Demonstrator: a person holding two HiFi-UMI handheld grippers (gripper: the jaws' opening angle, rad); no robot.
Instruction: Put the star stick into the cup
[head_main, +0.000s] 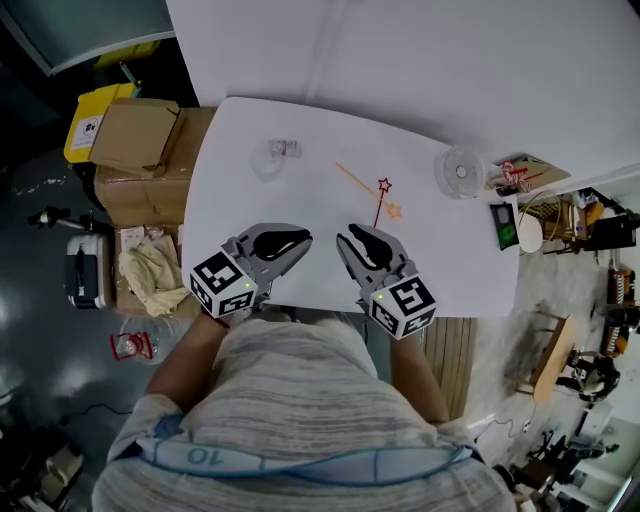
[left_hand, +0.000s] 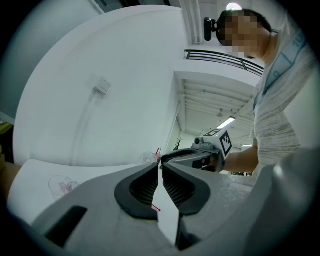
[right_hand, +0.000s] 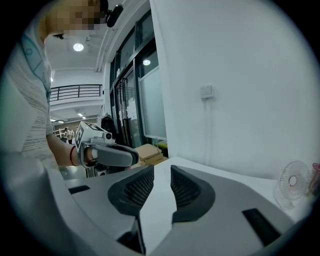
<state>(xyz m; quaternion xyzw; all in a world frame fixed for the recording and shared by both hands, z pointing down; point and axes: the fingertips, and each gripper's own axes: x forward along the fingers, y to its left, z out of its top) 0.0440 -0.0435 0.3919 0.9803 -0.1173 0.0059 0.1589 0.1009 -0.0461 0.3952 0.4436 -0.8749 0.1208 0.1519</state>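
Left gripper (head_main: 300, 240) jaws nearly together, right gripper (head_main: 348, 238) a crack apart; we hold both empty, low over the tabletop's (head_main: 240, 205) near edge. Star stick (head_main: 380, 203) lies mid-tabletop.

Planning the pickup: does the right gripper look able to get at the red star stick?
Probably yes: the red star stick lies on the table just ahead of the right gripper, nothing between them; jaws slightly apart.

We record the left gripper (head_main: 303, 241) and right gripper (head_main: 346, 238) side by side over the near edge of the table (head_main: 235, 190), tips pointing away from the body. Left jaws are closed with nothing between them. Right jaws are narrowly parted and empty.
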